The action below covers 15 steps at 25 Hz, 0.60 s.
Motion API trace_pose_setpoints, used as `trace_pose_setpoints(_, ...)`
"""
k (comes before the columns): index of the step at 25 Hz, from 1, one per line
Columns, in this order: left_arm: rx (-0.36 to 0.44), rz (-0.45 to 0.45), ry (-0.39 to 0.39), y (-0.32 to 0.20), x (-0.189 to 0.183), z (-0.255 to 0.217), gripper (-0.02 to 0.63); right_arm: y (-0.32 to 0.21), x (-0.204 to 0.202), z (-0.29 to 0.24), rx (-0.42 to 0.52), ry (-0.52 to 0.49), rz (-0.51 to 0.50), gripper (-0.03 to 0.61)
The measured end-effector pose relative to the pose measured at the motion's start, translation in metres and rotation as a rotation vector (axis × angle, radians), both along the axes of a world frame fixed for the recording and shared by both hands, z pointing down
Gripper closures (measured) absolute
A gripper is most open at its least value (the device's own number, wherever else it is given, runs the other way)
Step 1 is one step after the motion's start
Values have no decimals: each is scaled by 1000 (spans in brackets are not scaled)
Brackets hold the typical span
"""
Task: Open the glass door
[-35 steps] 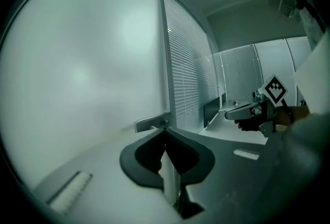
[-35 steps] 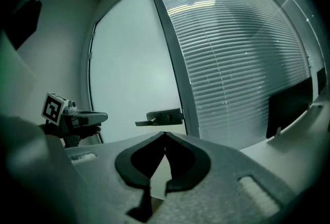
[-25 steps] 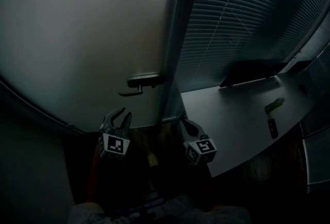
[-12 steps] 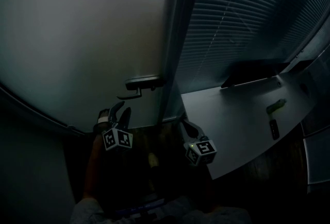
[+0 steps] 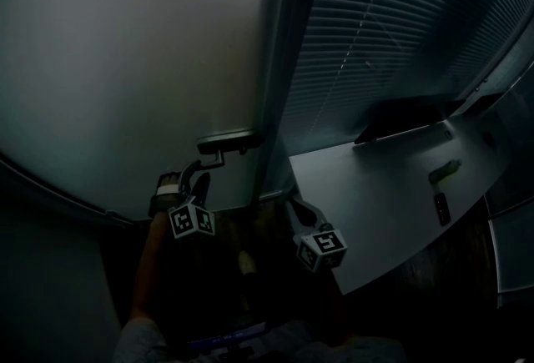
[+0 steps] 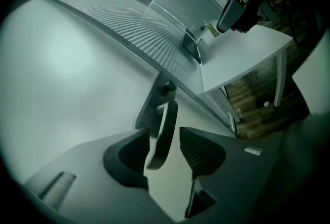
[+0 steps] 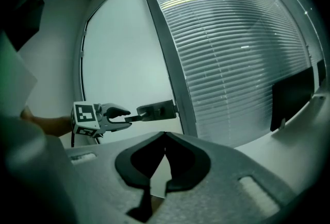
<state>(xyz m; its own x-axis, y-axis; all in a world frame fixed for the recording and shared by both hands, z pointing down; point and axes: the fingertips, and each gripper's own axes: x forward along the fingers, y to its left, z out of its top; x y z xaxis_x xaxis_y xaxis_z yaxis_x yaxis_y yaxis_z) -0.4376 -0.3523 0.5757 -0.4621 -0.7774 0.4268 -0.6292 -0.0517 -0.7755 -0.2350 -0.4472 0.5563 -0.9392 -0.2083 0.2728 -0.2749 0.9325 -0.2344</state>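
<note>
The tall frosted glass door (image 5: pixel 125 61) stands closed, its dark metal lever handle (image 6: pixel 164 130) at the door's right edge lying between the jaws of the left gripper (image 5: pixel 198 172), which have just been opening and are not pinching it, so clamping and pressing down likely comes next, while the right gripper (image 7: pixel 165 140) waits clenched and empty beside the door.

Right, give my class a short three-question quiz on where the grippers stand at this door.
1. Between the left gripper's jaws is: A the door handle, B a blind slat, C nothing.
2. True or false: the right gripper grips the door handle.
3. Fill in: in the head view, the blinds hang to the ___ of the glass door.
Key: 1 A; the jaws, which have just been opening, stand apart around it. 2 False; its jaws are together, empty. 3 right.
</note>
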Motion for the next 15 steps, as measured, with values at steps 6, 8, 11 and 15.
trace_pose_setpoints(6,-9,7,13,-6,-6,10,425,-4,-6,-1,-10,2,13,575)
trace_pose_setpoints(8,-11,5,12,-9,-9,11,425,-6,-7,0,-15,2,19,576)
trace_pose_setpoints(11,-15,3,3,-13,-13,12,425,-8,-9,3,-30,2,25,576)
trace_pose_setpoints(15,-16,4,0,-17,-15,12,434,-12,-9,14,-24,8,9,577)
